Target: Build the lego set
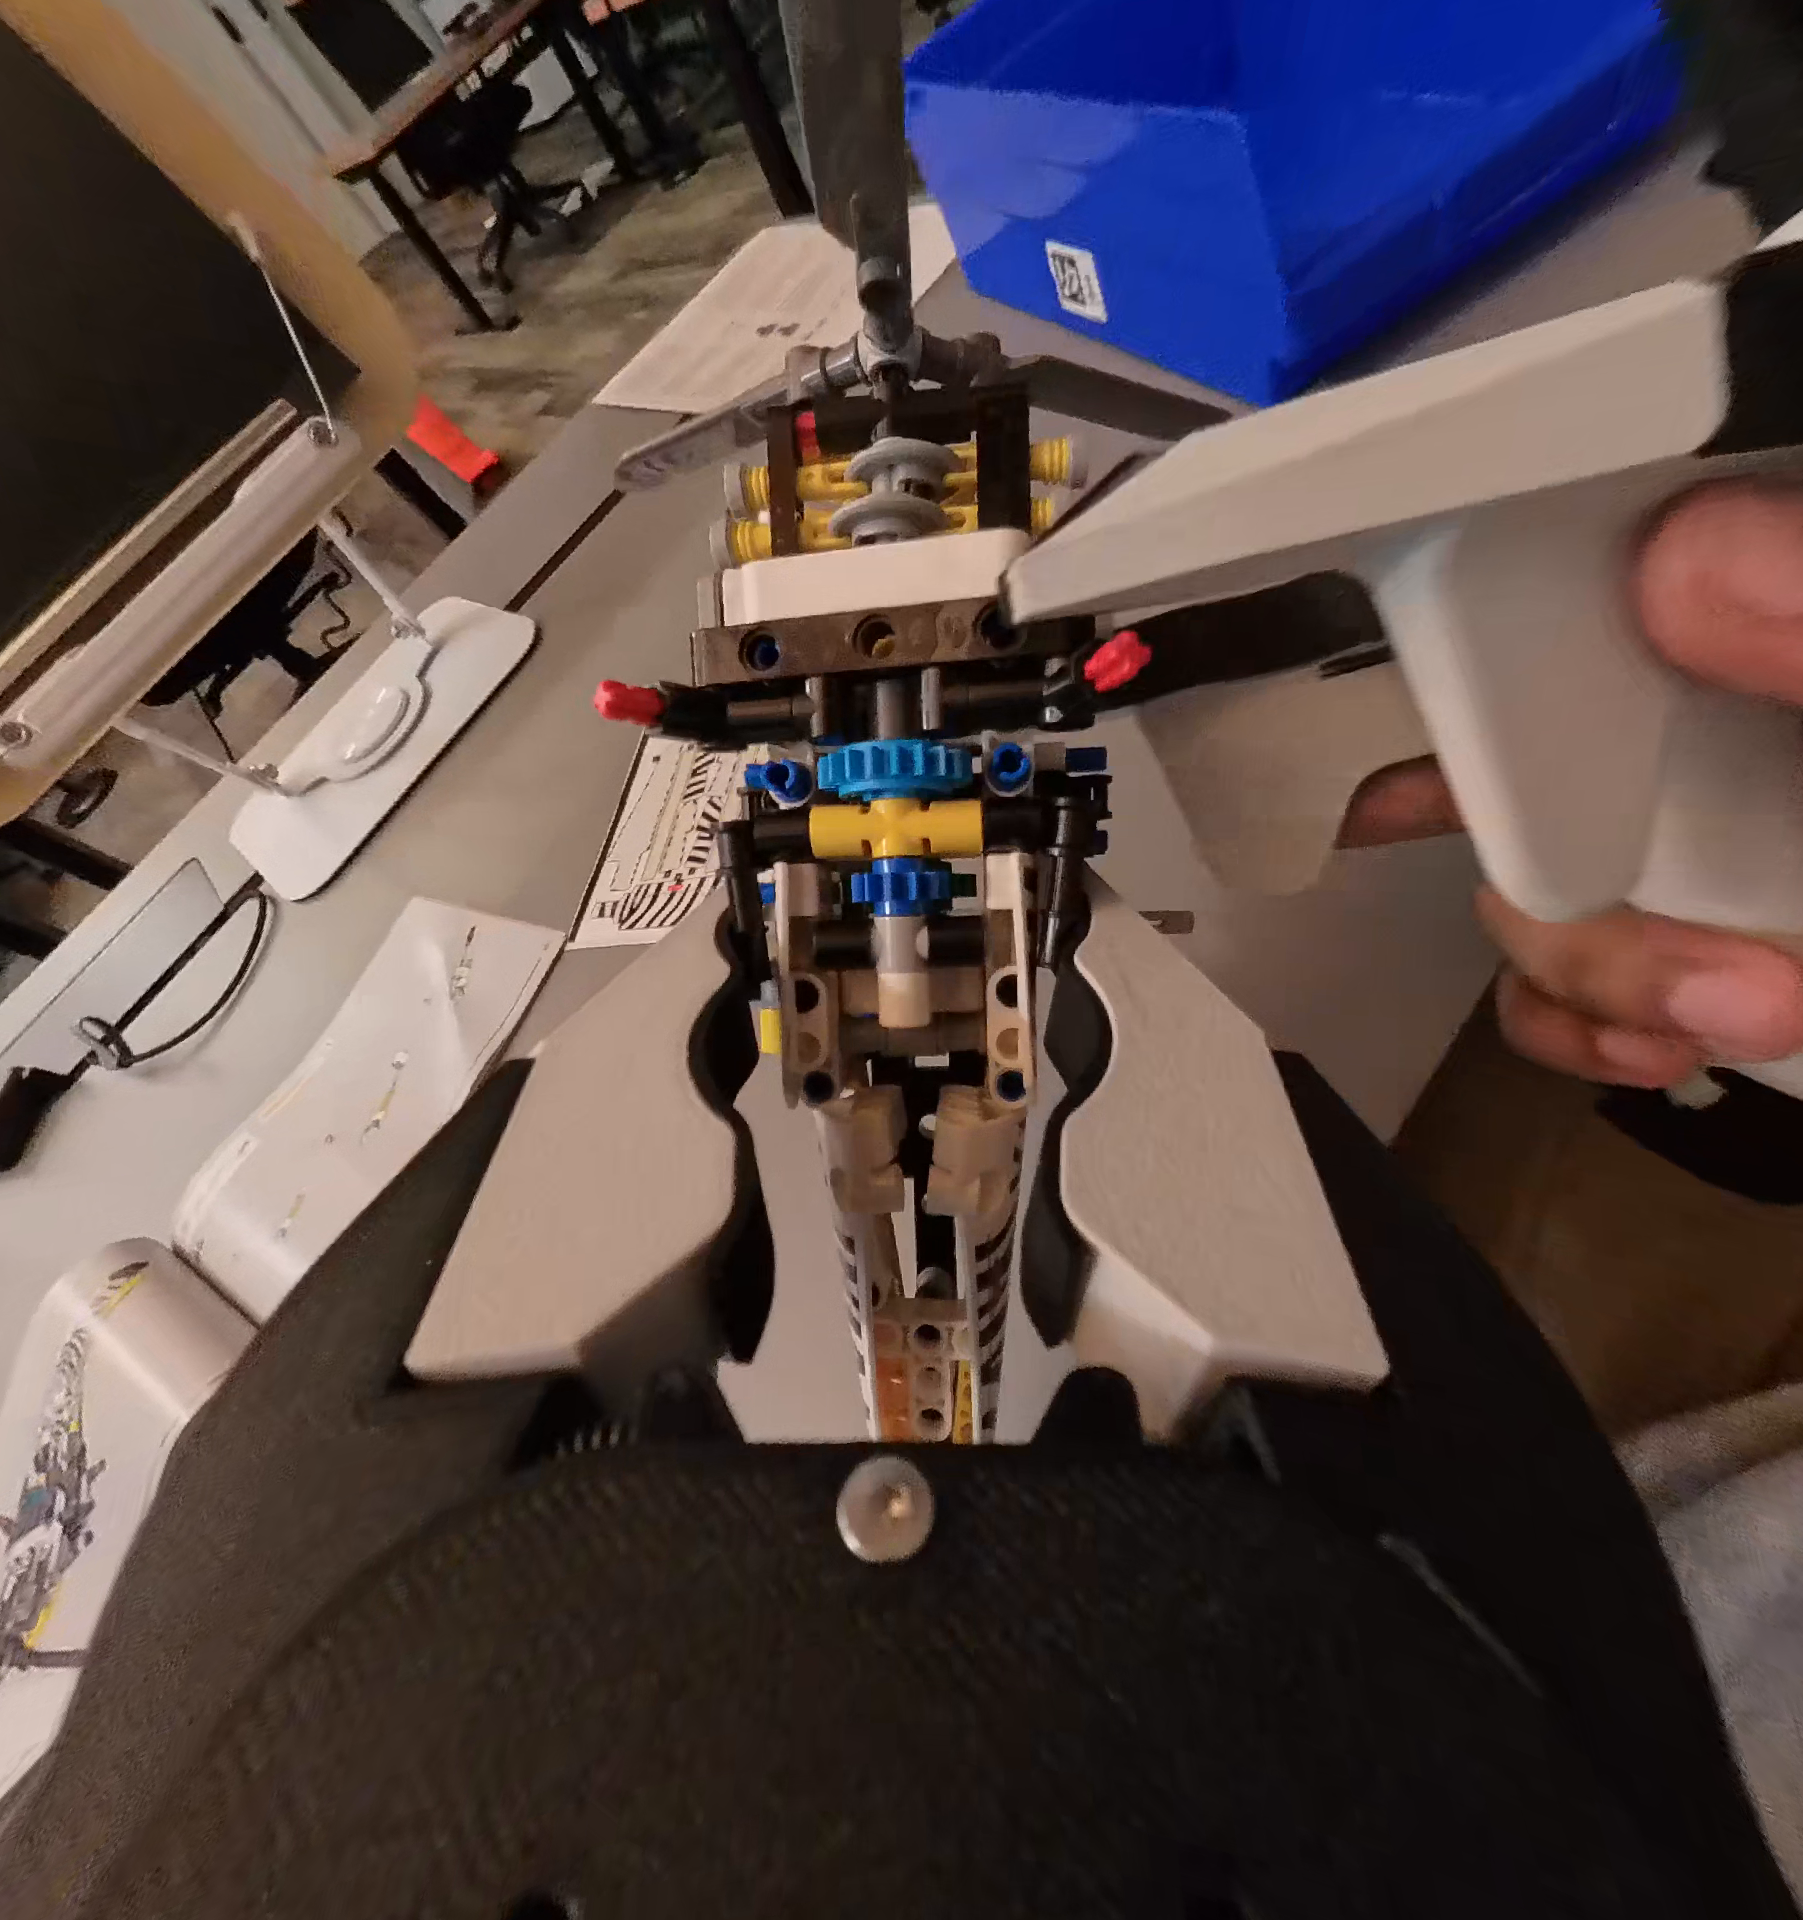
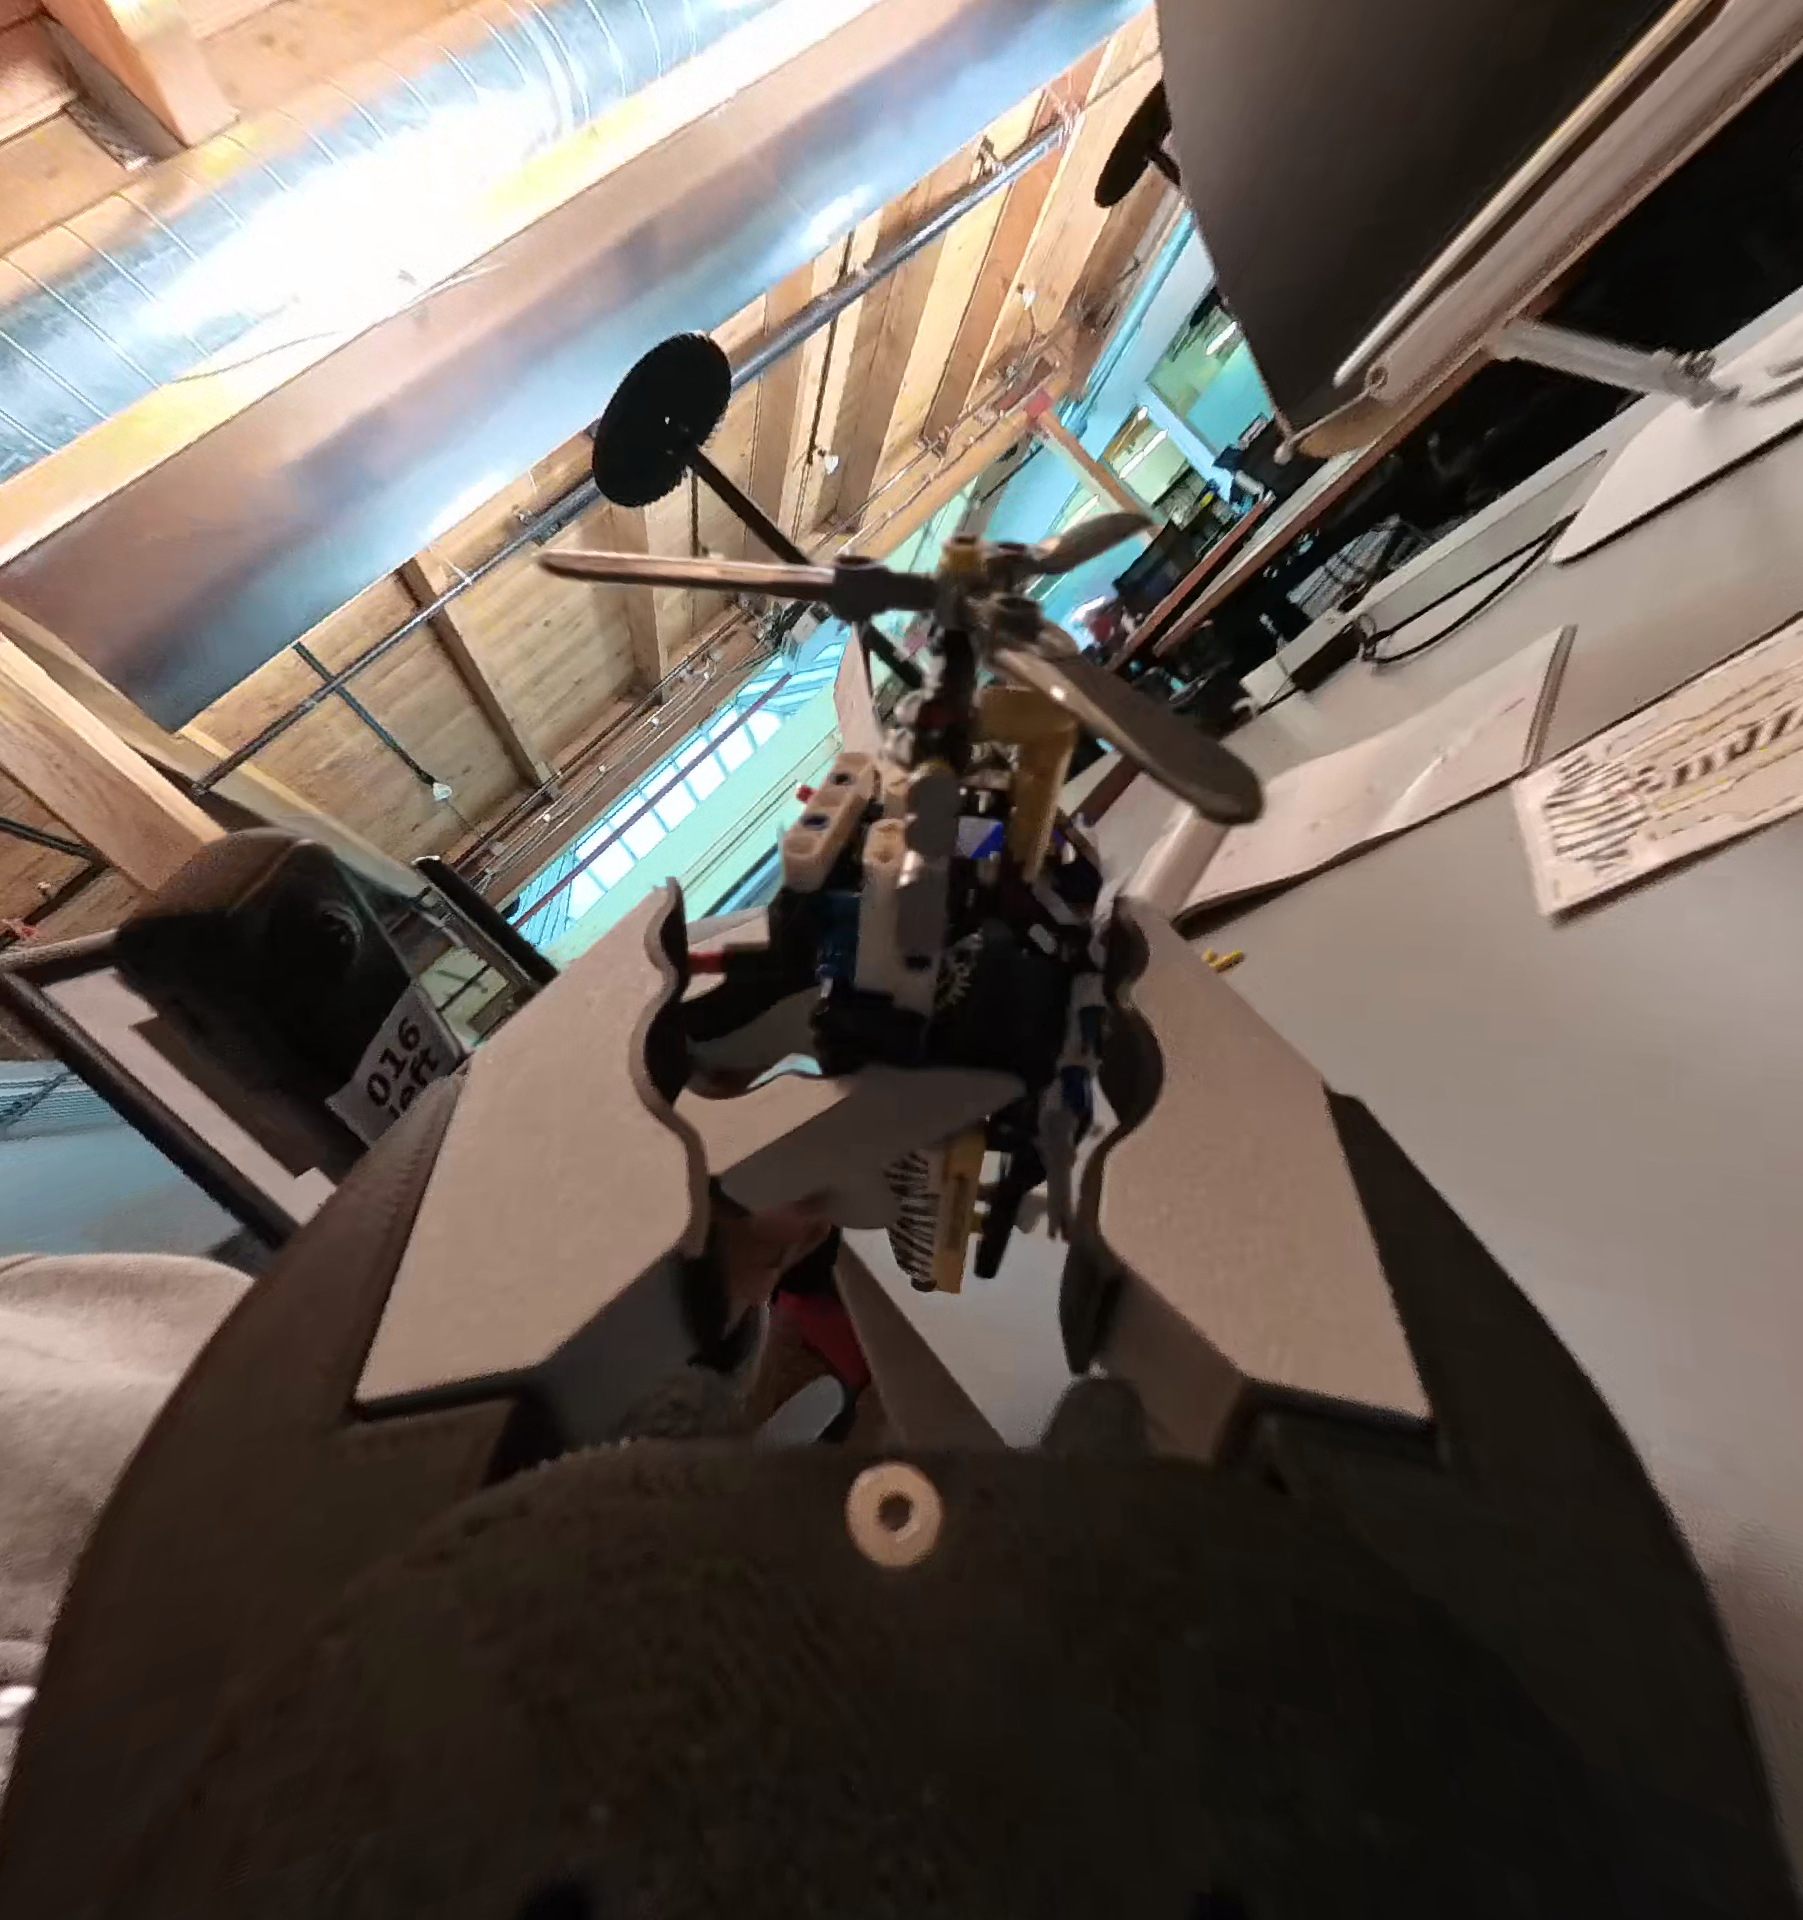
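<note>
- Grey worktop (image 1: 523,790) with instruction sheets, blue bin (image 1: 1292,187) behind.
- Left hand-held gripper (image 1: 902,997) clamped on lego helicopter (image 1: 897,831) tail.
- Right hand-held gripper (image 2: 892,997) straddles helicopter body; grip unclear.

The lego helicopter (image 1: 892,831) is held above the table (image 1: 523,831), between the left gripper's (image 1: 897,997) fingers. The right gripper (image 1: 1396,582) is placed at its right. A bin (image 1: 1292,177) is set far right, instruction sheets (image 1: 357,1081) near left, a monitor stand (image 1: 377,727) far left.
</note>
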### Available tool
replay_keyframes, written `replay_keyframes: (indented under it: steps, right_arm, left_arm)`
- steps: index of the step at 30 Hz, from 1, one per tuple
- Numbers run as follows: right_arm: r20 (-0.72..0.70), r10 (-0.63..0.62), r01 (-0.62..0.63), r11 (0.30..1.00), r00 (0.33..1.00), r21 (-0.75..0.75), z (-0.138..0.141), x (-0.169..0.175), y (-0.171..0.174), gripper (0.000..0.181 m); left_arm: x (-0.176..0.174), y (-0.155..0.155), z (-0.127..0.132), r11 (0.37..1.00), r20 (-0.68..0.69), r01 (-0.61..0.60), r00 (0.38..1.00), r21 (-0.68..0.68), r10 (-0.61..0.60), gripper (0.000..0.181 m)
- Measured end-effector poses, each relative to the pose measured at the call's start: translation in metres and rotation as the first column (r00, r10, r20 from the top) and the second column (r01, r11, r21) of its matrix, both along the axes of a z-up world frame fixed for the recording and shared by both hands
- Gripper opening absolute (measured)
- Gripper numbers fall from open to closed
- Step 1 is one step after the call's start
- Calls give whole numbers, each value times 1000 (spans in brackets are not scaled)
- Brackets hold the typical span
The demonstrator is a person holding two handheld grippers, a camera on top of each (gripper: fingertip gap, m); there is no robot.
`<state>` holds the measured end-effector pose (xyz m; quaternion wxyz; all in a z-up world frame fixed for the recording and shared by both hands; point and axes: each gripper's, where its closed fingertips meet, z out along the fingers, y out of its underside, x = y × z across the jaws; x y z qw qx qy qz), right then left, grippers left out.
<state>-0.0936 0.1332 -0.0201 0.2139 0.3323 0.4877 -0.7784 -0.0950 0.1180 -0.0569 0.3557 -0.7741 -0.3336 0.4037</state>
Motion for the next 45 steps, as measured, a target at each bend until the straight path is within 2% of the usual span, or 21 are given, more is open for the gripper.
replay_keyframes:
  steps: [5, 10, 15, 20, 25, 31, 35, 39, 41, 45]
  right_arm:
    - [59, 85, -82, 995, 995, -52, 0, 8, -3, 65]
    - [15, 92, -92, 996, 996, -16, -3, 12, -2, 53]
    - [30, 79, -79, 997, 996, -4, -6, 11, -5, 55]
    - [129, 105, -102, 994, 986, -36, -18, 6, -9, 60]
    - [168, 119, -111, 992, 979, -52, -23, 2, -12, 61]
    - [145, 128, -120, 991, 981, -66, -22, -1, -15, 70]
    - [95, 89, -89, 996, 991, -10, -24, -4, -13, 64]
    - [-28, 10, -8, 997, 1000, 73, -19, -5, -10, 54]
    - [-82, -19, 28, 993, 996, 119, -17, -6, -10, 57]
    - [-112, -42, 58, 987, 993, 148, -16, -8, -9, 52]
  left_arm:
    - [13, 0, 4, 1000, -18, -16, 1000, -7, 16, 55]
    - [20, -3, -1, 997, -6, -44, 999, -59, 44, 55]
    - [19, -4, -3, 990, -16, -77, 997, -117, 75, 54]
    - [15, -7, -12, 988, -8, -95, 996, -120, 94, 55]
    - [11, -10, -12, 983, -61, -123, 991, -136, 115, 54]
    - [7, -5, -12, 990, -88, -107, 991, -89, 100, 54]
    - [6, -4, -17, 993, -76, -95, 993, -63, 90, 55]
    - [4, -1, -17, 997, -93, -74, 993, 4, 74, 58]
    - [5, 2, -19, 997, -89, -54, 994, 50, 58, 60]
    - [5, 4, -22, 996, -68, -30, 997, 84, 36, 60]
